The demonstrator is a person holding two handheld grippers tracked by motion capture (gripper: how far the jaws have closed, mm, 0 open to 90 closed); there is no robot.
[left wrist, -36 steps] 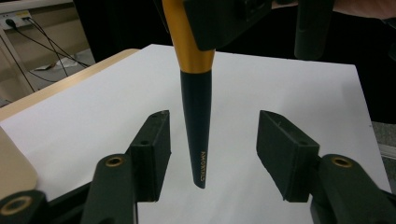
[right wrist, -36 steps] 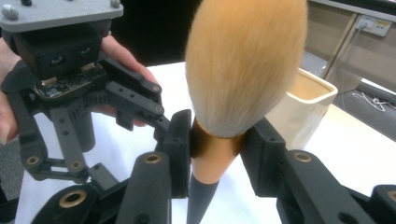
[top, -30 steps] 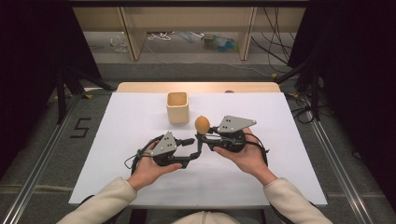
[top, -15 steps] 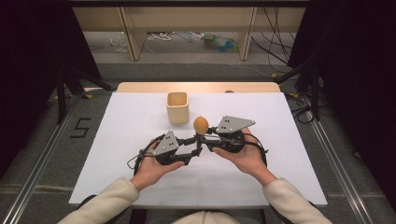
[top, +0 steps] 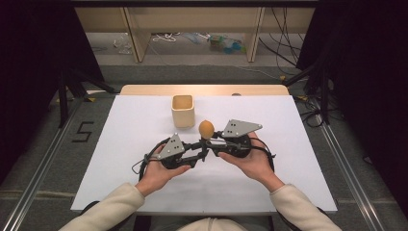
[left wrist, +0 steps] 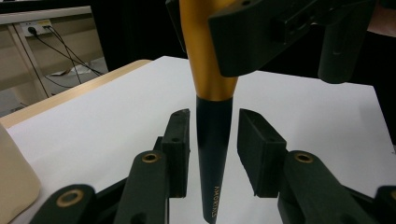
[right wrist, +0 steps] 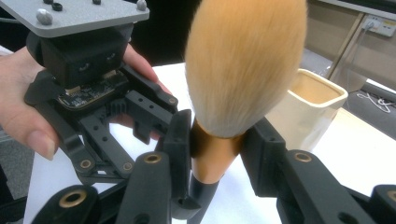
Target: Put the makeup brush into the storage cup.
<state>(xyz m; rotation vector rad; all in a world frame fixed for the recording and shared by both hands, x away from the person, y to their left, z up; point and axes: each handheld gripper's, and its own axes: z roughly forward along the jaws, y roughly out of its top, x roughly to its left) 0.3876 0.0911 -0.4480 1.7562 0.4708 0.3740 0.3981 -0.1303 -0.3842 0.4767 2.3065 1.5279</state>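
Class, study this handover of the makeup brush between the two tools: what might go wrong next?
1. The left tool has just been closing, but gaps show beside the fluffy orange makeup brush's tapered black handle; if the right tool lets go early, the brush may drop.
2. The cream square cup stands close behind; a swing might tip it.

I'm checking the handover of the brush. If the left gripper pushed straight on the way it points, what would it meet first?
Probably the brush handle, already standing between the left gripper's closing jaws, with gaps either side. Just behind it is the right gripper, clamped on the gold collar.
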